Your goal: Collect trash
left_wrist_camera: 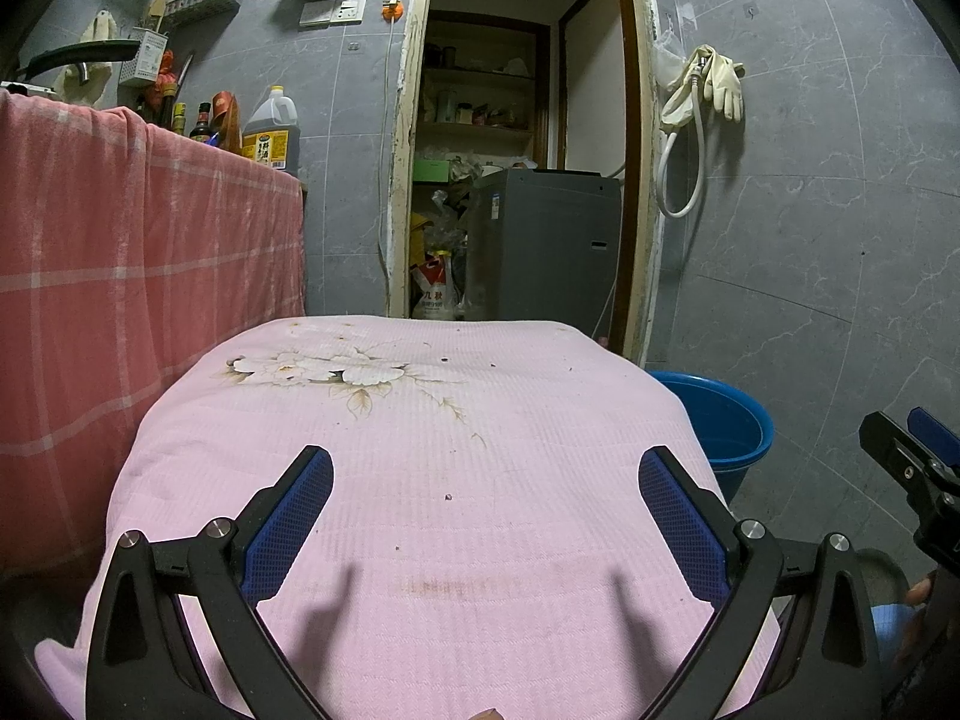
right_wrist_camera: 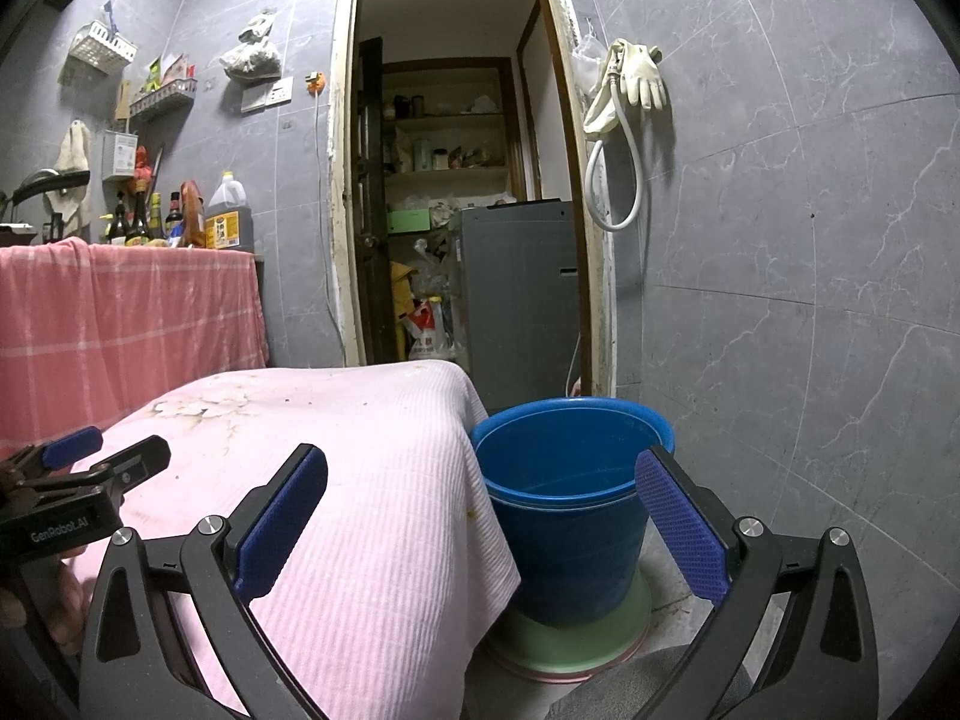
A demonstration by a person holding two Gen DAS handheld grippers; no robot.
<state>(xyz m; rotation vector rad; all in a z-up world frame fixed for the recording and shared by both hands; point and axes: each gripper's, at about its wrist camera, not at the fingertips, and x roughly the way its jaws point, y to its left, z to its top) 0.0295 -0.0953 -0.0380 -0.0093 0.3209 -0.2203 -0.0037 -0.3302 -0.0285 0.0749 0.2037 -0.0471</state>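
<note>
My left gripper (left_wrist_camera: 486, 468) is open and empty, held over a table covered with a pink flowered cloth (left_wrist_camera: 420, 420). Only small dark specks and stains show on the cloth. My right gripper (right_wrist_camera: 480, 468) is open and empty, at the cloth's right edge (right_wrist_camera: 384, 480), facing a blue bucket (right_wrist_camera: 564, 480) that stands on the floor beside the table. The bucket also shows in the left wrist view (left_wrist_camera: 729, 426). Each gripper shows in the other's view: the right one (left_wrist_camera: 912, 456) and the left one (right_wrist_camera: 90, 456).
A counter draped in a red checked cloth (left_wrist_camera: 138, 276) stands to the left, with bottles and an oil jug (left_wrist_camera: 273, 132) on top. A doorway ahead opens on a grey washing machine (left_wrist_camera: 540, 246) and bags. The bucket sits in a green basin (right_wrist_camera: 570, 636). Gloves and a hose (left_wrist_camera: 702, 96) hang on the tiled wall.
</note>
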